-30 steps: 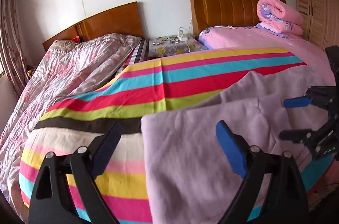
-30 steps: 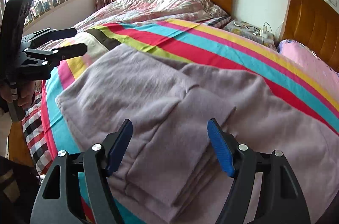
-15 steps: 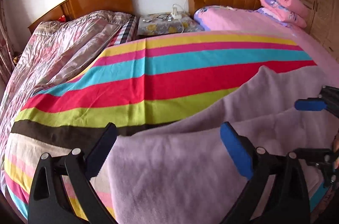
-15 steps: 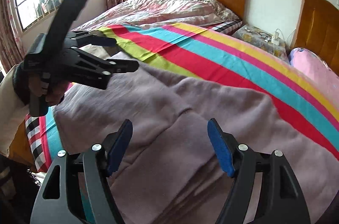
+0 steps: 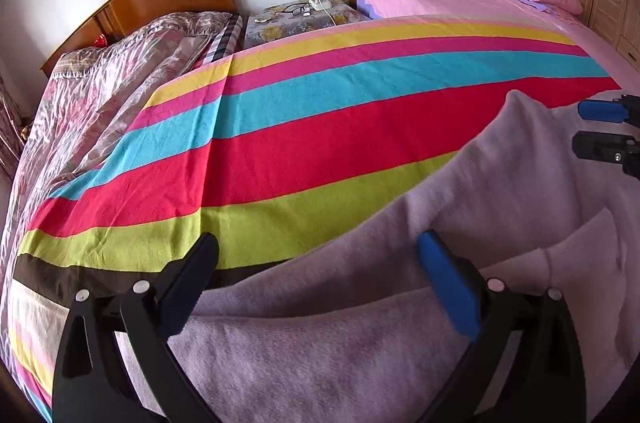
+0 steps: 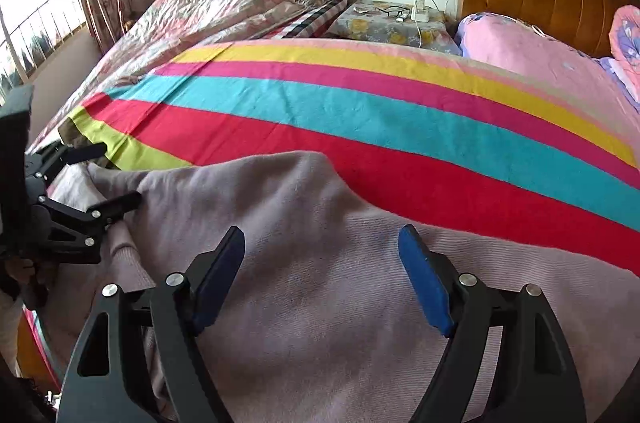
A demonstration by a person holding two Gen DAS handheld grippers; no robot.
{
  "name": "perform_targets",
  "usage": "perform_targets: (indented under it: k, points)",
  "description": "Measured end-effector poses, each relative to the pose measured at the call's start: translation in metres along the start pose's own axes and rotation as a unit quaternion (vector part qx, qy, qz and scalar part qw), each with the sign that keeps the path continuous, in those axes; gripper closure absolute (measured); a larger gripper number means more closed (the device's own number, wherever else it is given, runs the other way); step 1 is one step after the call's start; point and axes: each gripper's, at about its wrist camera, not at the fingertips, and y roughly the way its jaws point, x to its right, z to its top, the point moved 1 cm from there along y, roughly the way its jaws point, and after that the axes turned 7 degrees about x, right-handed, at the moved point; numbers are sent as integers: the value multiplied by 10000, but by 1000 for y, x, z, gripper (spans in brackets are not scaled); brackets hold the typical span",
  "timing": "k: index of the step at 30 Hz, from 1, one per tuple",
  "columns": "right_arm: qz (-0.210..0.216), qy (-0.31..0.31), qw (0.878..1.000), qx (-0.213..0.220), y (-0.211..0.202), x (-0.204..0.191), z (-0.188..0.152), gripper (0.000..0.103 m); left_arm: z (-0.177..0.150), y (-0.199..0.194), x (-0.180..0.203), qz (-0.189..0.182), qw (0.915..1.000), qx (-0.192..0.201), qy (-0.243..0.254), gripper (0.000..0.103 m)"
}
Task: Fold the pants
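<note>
Pants [image 6: 320, 295] lie partly folded on the striped blanket [image 5: 320, 143].
Right gripper [image 6: 320, 263], jaws just widened and holding nothing, and left gripper [image 5: 318, 275], spread and unladen, hover over the cloth; next, probably, each must pinch an edge.

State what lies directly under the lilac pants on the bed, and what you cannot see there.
The lilac pants rest on a striped sheet; its red and green bands run under their far edge. The sheet beneath the pants, and any mattress below, is covered.
</note>
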Motion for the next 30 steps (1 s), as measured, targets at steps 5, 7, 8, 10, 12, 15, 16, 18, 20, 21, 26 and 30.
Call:
perform_targets:
  k: [5, 7, 8, 10, 12, 15, 16, 18, 20, 21, 26, 30]
  points:
    - [-387, 78, 9991, -179, 6, 28, -11, 20, -1, 2, 1, 98, 9999, 22, 46, 2]
    - [-641, 101, 9979, -92, 2, 34, -9, 20, -2, 1, 1, 123, 9999, 30, 33, 2]
    - [-780, 132, 9969, 0, -3, 39, -8, 20, -2, 1, 0, 122, 9999, 29, 13, 2]
    - [-787, 327, 9963, 92, -11, 50, -10, 20, -2, 1, -1, 124, 9999, 19, -24, 2]
    - [-946, 314, 9950, 8, -14, 60, -17, 18, -3, 2, -2, 116, 9999, 9, -55, 2]
    - [-1045, 481, 9934, 17, -24, 82, -27, 18, -3, 1, -2, 127, 9999, 5, -71, 1]
    - [-1081, 527, 9927, 128, -32, 88, -28, 18, -4, 1, -2, 140, 9999, 9, -70, 1]
    - [-1341, 531, 9890, 324, -50, 99, -30, 18, -4, 1, -2, 158, 9998, 15, -71, 1]
    - [-1509, 670, 9854, 406, -68, 115, -36, 18, -3, 1, -2, 172, 9998, 17, -78, 1]
    - [-1604, 734, 9834, 437, -78, 122, -40, 18, -3, -1, -2, 243, 9997, 26, -87, 1]
    - [-1769, 709, 9797, 615, -129, 128, -65, 15, 35, -55, 32, -450, 9962, 662, -348, 3]
    - [-1551, 659, 9836, 640, -147, 111, -82, 15, 67, -65, 113, -1228, 9871, 951, 394, 2]
